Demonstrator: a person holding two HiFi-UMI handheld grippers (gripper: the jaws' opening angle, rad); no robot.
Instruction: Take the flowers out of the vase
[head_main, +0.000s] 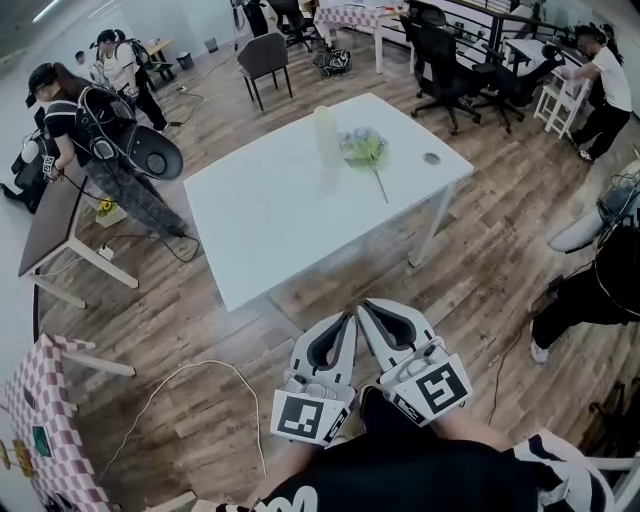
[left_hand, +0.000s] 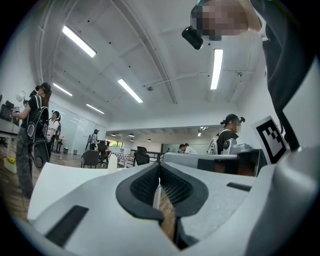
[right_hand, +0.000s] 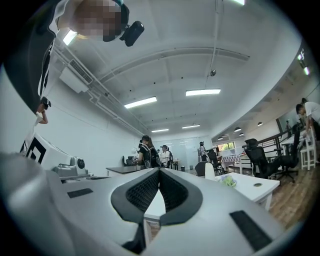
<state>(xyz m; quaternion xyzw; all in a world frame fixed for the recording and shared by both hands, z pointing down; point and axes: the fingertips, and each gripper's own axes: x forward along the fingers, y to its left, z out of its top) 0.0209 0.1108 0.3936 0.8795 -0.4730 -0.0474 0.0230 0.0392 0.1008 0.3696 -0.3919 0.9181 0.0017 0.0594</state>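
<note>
Two grippers are side by side over the wooden floor, well apart from the white table (head_main: 270, 215). The left gripper (head_main: 349, 319) and the right gripper (head_main: 366, 309) both have their jaws pressed together, with nothing between them. On the table the flowers (head_main: 365, 149) lie flat, just beside the upright vase (head_main: 323, 130).

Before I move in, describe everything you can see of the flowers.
The flowers are a small bunch, pale green and whitish heads on a thin green stem. They lie flat on the white table, heads beside the upright pale vase, stem pointing toward the table's near right edge. Whether they touch the vase is unclear.
</note>
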